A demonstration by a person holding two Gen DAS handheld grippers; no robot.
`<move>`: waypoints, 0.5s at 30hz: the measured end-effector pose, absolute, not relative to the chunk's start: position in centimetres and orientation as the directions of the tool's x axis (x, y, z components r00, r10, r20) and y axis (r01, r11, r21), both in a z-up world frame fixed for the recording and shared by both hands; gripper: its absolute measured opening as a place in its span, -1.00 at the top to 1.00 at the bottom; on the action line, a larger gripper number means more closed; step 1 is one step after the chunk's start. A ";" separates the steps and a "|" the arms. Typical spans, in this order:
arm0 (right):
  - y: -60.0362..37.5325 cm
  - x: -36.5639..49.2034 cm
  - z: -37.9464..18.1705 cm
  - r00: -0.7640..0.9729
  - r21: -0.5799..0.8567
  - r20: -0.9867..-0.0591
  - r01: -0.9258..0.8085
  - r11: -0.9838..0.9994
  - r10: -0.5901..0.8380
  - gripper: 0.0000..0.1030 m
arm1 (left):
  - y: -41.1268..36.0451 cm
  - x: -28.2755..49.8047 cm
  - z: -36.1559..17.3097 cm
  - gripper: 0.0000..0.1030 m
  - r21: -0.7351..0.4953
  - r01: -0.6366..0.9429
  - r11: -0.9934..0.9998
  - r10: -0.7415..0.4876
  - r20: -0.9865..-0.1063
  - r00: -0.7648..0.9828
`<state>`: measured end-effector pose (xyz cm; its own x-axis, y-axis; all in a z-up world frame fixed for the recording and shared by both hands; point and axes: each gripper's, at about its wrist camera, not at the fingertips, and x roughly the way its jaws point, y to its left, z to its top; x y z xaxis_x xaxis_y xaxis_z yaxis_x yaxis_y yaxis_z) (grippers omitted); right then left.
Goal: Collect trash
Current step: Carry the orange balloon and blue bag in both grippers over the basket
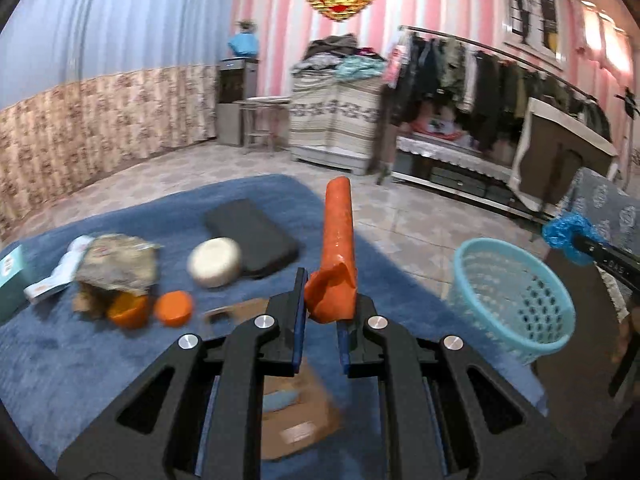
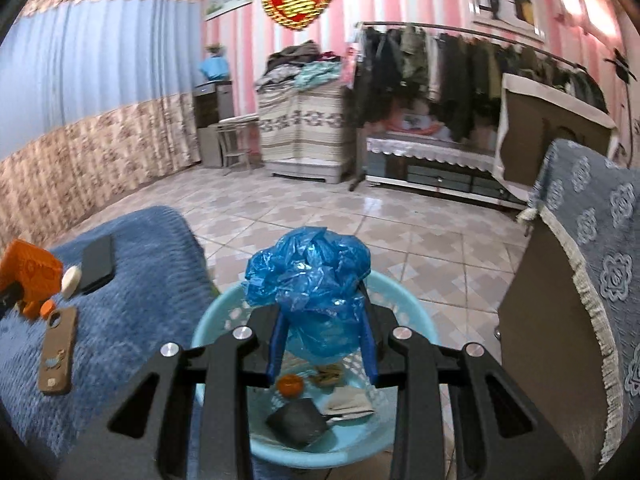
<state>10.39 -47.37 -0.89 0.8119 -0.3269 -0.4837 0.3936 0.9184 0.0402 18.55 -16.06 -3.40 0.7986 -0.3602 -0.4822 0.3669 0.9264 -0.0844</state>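
My left gripper (image 1: 324, 304) is shut on an orange carrot piece (image 1: 338, 240) and holds it upright above the blue table cover (image 1: 80, 360). My right gripper (image 2: 324, 340) is shut on a crumpled blue plastic bag (image 2: 308, 276) and holds it right over the light-blue basket (image 2: 216, 320). The basket holds an orange peel (image 2: 289, 385), a dark wrapper (image 2: 298, 420) and paper scraps. In the left wrist view the basket (image 1: 516, 292) stands right of the table, with the blue bag (image 1: 570, 234) above its far rim.
On the table lie a crumpled paper bag (image 1: 120, 264), orange pieces (image 1: 174, 308), a white round block (image 1: 215, 262), a black case (image 1: 252, 236), a cardboard box (image 1: 296, 412) and a brown tag (image 2: 58, 352). A cloth-draped chair (image 2: 592, 272) stands right of the basket.
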 end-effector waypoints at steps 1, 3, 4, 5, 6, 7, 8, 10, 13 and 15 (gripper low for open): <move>-47.9 10.3 -1.0 0.809 0.045 -0.484 0.404 0.914 -0.334 0.39 | -17.5 18.4 -3.3 0.77 -0.074 0.389 0.918 -0.375 -0.477 0.795; -48.5 10.3 -1.1 0.803 0.048 -0.485 0.419 0.907 -0.346 0.39 | -19.4 18.2 -3.3 0.77 -0.057 0.418 0.907 -0.394 -0.469 0.790; -49.0 10.3 -1.2 0.801 0.052 -0.485 0.427 0.903 -0.351 0.39 | -20.7 18.2 -3.2 0.77 -0.052 0.438 0.898 -0.409 -0.467 0.783; -49.2 10.3 -1.3 0.799 0.054 -0.486 0.431 0.901 -0.354 0.39 | -21.5 18.2 -3.2 0.77 -0.055 0.452 0.890 -0.423 -0.467 0.777; -49.6 10.3 -1.4 0.796 0.055 -0.488 0.437 0.898 -0.358 0.39 | -22.7 18.2 -3.1 0.77 -0.062 0.472 0.880 -0.443 -0.468 0.765; -50.1 10.3 -1.6 0.792 0.054 -0.491 0.443 0.895 -0.362 0.39 | -23.4 18.1 -3.1 0.77 -0.066 0.483 0.873 -0.455 -0.468 0.758; -50.3 10.3 -1.7 0.788 0.052 -0.494 0.448 0.892 -0.367 0.39 | -24.3 17.9 -3.1 0.77 -0.067 0.496 0.866 -0.466 -0.467 0.751; -51.1 10.0 -2.1 0.778 0.054 -0.502 0.465 0.884 -0.379 0.39 | -26.1 17.6 -3.0 0.77 -0.055 0.523 0.850 -0.486 -0.464 0.740; -52.5 9.7 -2.4 0.769 0.065 -0.506 0.485 0.872 -0.390 0.39 | -28.2 17.3 -2.9 0.77 -0.042 0.553 0.832 -0.507 -0.461 0.728; -53.1 9.6 -2.5 0.765 0.070 -0.505 0.497 0.865 -0.399 0.39 | -29.5 17.3 -3.1 0.77 -0.053 0.577 0.815 -0.531 -0.466 0.708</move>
<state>9.60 -53.06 -2.52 0.7652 -0.3991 -0.5052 0.4972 0.8648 0.0698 17.25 -29.48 -3.08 0.7080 -0.5310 -0.4655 0.5766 0.8153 -0.0530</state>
